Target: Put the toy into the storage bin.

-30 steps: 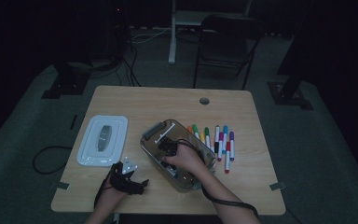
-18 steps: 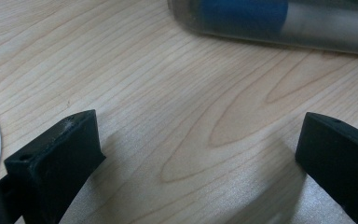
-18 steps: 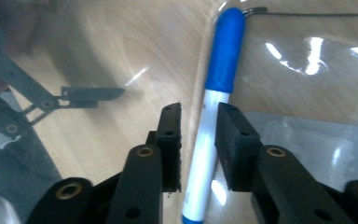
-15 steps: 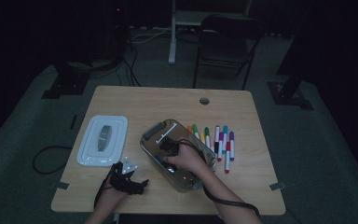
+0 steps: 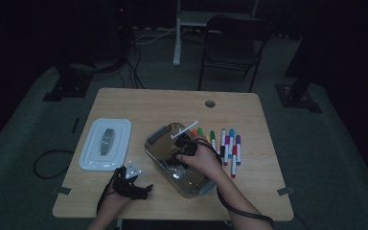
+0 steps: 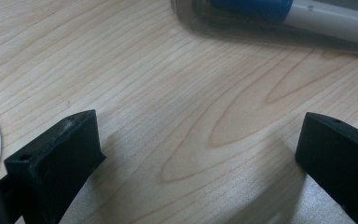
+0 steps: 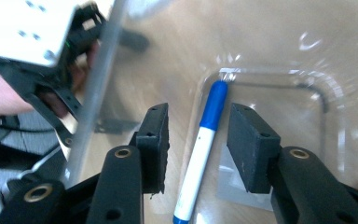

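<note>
Two grippers at work over a wooden counter [image 5: 143,103] in dim light. Right gripper [image 7: 198,140] sits inside a clear plastic container [image 5: 159,141] at the counter's middle; in the high view the right hand [image 5: 199,160] covers most of it. In the right gripper view its jaws stand apart, one on each side of a blue-capped marker [image 7: 200,149] that lies flat on the container's floor, cap pointing away toward the rounded far corner. Jaws have just been opening; the marker lies between them, the pads not pressing on it.

Left gripper [image 5: 133,184] rests low on the counter near the front-left edge, just beside the container's near-left wall. In the left gripper view its jaws are spread wide with bare wood grain between them, nothing held. Past the jaws, through the container wall [image 6: 200,23], a blue and white marker barrel [image 6: 307,14] shows.

White lid [image 5: 106,143] lies flat on the counter left of the container, a grey handle at its centre. Row of coloured markers [image 5: 225,143] lies side by side on the counter just right of the container: orange, green, blue, purple, red among them. A white stick-like item [image 5: 184,129] lies at the container's far rim; cannot tell what it is.
</note>
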{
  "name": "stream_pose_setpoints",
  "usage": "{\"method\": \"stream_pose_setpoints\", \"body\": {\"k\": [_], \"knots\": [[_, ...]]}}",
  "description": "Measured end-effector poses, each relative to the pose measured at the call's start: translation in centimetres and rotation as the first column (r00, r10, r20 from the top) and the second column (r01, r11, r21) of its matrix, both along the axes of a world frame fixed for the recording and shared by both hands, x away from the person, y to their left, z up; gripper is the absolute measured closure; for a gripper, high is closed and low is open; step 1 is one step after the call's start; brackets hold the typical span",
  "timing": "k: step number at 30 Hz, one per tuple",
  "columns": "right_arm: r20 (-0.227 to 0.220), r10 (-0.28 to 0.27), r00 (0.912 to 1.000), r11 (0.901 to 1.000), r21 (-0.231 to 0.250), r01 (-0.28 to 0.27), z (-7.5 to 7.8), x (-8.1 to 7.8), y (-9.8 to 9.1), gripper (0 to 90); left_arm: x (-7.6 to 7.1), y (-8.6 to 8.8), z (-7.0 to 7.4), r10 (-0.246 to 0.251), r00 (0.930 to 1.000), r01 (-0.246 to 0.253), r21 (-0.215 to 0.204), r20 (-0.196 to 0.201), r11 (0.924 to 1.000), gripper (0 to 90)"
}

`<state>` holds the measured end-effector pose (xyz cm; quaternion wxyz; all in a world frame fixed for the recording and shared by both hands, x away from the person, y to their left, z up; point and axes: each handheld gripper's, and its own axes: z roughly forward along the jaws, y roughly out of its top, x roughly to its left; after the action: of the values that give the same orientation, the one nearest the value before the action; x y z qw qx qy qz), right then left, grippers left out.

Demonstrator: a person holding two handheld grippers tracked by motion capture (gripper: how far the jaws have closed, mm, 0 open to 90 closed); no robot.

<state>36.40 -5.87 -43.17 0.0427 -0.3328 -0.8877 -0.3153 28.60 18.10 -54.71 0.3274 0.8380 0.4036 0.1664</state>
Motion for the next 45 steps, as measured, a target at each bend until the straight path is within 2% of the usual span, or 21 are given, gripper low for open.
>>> {"method": "stream_pose_setpoints", "body": {"k": [6, 7, 10, 14, 16, 20, 23, 25, 26, 29, 31, 34, 35, 36, 37, 38, 40, 42, 44, 45], "knots": [[0.057, -0.049, 0.9972, 0.9967, 0.067, 0.045, 1.7, -0.2, -2.3, 55.3, 0.0, 0.0, 0.0, 0.000, 1.0000, 0.000, 0.000, -0.001, 1.0000, 0.7], [0.095, -0.082, 0.9921, 0.9930, 0.093, 0.073, 2.5, -0.3, -3.7, 54.4, 0.0, 0.0, 0.0, 0.000, 1.0000, 0.000, 0.001, -0.001, 1.0000, 0.7], [0.124, -0.127, 0.9840, 0.9858, 0.125, 0.112, 3.1, -0.3, -5.2, 53.7, 0.0, 0.0, 0.0, 0.000, 1.0000, 0.000, 0.000, 0.000, 1.0000, 0.7], [0.174, -0.210, 0.9623, 0.9707, 0.155, 0.183, 3.9, -0.2, -7.7, 53.1, 0.0, 0.0, 0.0, 0.000, 1.0000, 0.000, 0.000, 0.000, 1.0000, 0.7], [0.191, -0.245, 0.9505, 0.9643, 0.150, 0.218, 3.9, 0.0, -8.9, 53.3, 0.0, 0.0, 0.0, 0.000, 1.0000, 0.000, 0.000, 0.001, 1.0000, 0.6], [0.199, -0.304, 0.9318, 0.9472, 0.169, 0.273, 3.5, 0.2, -11.2, 53.5, 0.0, 0.0, 0.0, 0.001, 1.0000, -0.001, -0.001, 0.001, 1.0000, 0.7], [0.218, -0.355, 0.9089, 0.9317, 0.160, 0.326, 3.2, 0.3, -13.0, 53.5, 0.0, 0.0, 0.0, 0.001, 1.0000, -0.001, -0.001, 0.001, 1.0000, 0.7], [0.218, -0.403, 0.8887, 0.9133, 0.157, 0.376, 2.8, 0.4, -14.4, 54.2, 0.0, 0.0, 0.0, 0.001, 1.0000, -0.001, -0.001, 0.001, 1.0000, 0.6], [0.221, -0.418, 0.8812, 0.9069, 0.157, 0.391, 2.7, 0.5, -14.9, 54.8, 0.0, 0.0, 0.0, 0.001, 1.0000, -0.001, -0.001, 0.001, 1.0000, 0.7], [0.220, -0.481, 0.8487, 0.8766, 0.146, 0.458, 1.7, 0.9, -16.9, 57.5, 0.0, 0.0, 0.0, -0.001, 1.0000, 0.001, 0.000, 0.000, 1.0000, 0.7], [0.224, -0.518, 0.8251, 0.8550, 0.123, 0.504, 0.7, 1.3, -18.0, 59.0, 0.0, 0.0, 0.0, 0.000, 1.0000, 0.000, 0.000, 0.000, 1.0000, 0.7], [0.232, -0.573, 0.7860, 0.8168, 0.084, 0.571, -1.2, 1.9, -19.4, 62.1, 0.0, 0.0, 0.0, 0.000, 1.0000, 0.000, 0.001, -0.001, 1.0000, 0.7], [0.232, -0.573, 0.7860, 0.8168, 0.084, 0.571, -1.2, 1.9, -19.4, 62.1, 0.0, 0.0, 0.0, 0.000, 1.0000, 0.000, 0.001, -0.001, 1.0000, 0.7], [0.220, -0.610, 0.7610, 0.7869, 0.058, 0.614, -3.0, 2.5, -20.4, 63.8, 0.0, 0.0, 0.0, 0.000, 1.0000, 0.000, 0.001, 0.000, 1.0000, 0.7], [0.211, -0.625, 0.7514, 0.7743, 0.047, 0.631, -3.7, 2.7, -20.7, 64.0, 0.0, 0.0, 0.0, 0.000, 1.0000, 0.000, 0.001, 0.000, 1.0000, 0.7], [0.211, -0.625, 0.7514, 0.7743, 0.047, 0.631, -3.7, 2.7, -20.7, 64.0, 0.0, 0.0, 0.0, 0.000, 1.0000, 0.000, 0.001, 0.000, 1.0000, 0.7], [0.189, -0.647, 0.7388, 0.7557, 0.029, 0.654, -5.0, 3.1, -21.3, 64.9, 0.0, 0.0, 0.0, 0.000, 1.0000, 0.000, 0.001, -0.001, 1.0000, 0.7], [0.155, -0.664, 0.7311, 0.7409, 0.008, 0.672, -6.5, 3.5, -21.6, 64.9, 0.0, 0.0, 0.0, 0.000, 1.0000, 0.000, 0.001, 0.000, 1.0000, 0.7], [0.155, -0.667, 0.7288, 0.7375, -0.003, 0.675, -6.9, 3.7, -21.7, 65.6, 0.0, 0.0, 0.0, 0.000, 1.0000, 0.000, 0.001, 0.000, 1.0000, 0.7], [0.137, -0.675, 0.7246, 0.7304, -0.012, 0.683, -7.5, 4.0, -21.8, 66.1, 0.0, 0.0, 0.0, 0.000, 1.0000, 0.000, 0.000, 0.000, 1.0000, 0.7]]}}
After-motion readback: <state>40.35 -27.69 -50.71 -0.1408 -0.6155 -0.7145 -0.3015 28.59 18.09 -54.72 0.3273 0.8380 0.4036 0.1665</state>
